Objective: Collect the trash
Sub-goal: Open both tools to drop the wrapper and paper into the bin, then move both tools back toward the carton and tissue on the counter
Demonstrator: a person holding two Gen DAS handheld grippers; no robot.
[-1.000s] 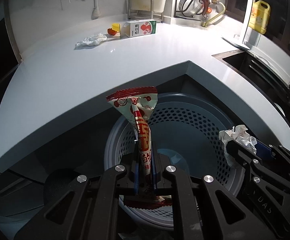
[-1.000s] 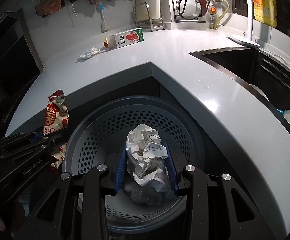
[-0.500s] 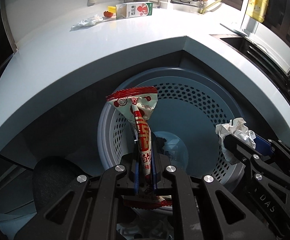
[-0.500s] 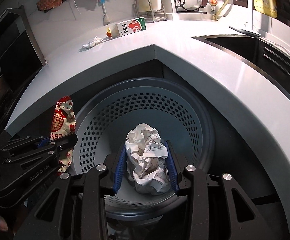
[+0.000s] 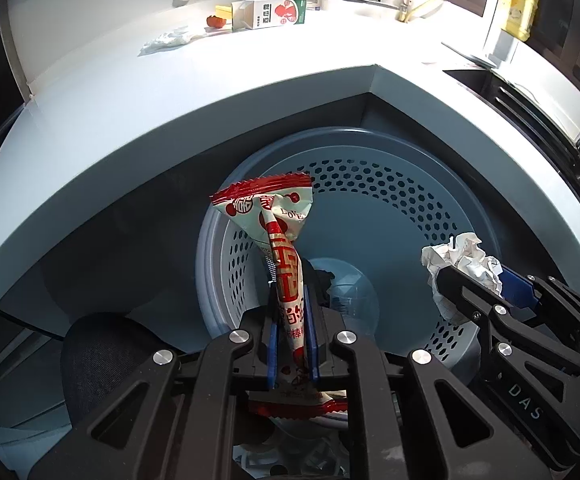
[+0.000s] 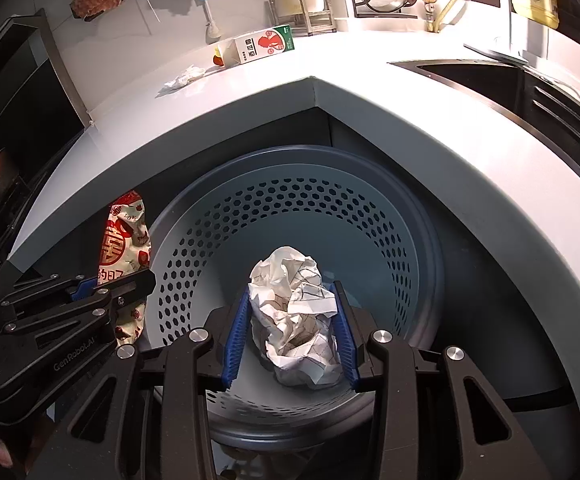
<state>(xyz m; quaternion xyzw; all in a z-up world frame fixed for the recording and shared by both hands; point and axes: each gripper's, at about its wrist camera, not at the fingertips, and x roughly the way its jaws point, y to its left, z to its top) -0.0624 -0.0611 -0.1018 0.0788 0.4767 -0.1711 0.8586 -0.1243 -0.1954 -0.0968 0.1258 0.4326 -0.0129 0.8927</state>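
Note:
A red-and-white snack wrapper point(image 5: 268, 216) stands upright between the blue pads of my left gripper point(image 5: 292, 308), whose jaws are opening while the pads still hold it. Below it is a round blue-grey perforated bin point(image 5: 390, 184), and the wrapper hangs over the bin's left rim. My right gripper point(image 6: 291, 290) is shut on a crumpled white paper ball point(image 6: 294, 320) above the inside of the bin point(image 6: 330, 200). In the right wrist view, the left gripper point(image 6: 122, 280) and the wrapper point(image 6: 124, 232) show at the left. In the left wrist view, the right gripper point(image 5: 476, 272) and the paper point(image 5: 462, 248) show at the right.
The bin stands on the floor in the inner corner of a white L-shaped counter point(image 5: 130, 120). On the counter lie a drink carton point(image 5: 270, 14), a crumpled tissue point(image 5: 168, 40) and a small orange piece point(image 5: 215, 21). A sink point(image 6: 490, 76) is at the right. A dark seat point(image 5: 102, 344) stands left of the bin.
My left gripper has sunk toward the bin with the wrapper, and the bin now fills more of both views. The paper ball stays in the right gripper.

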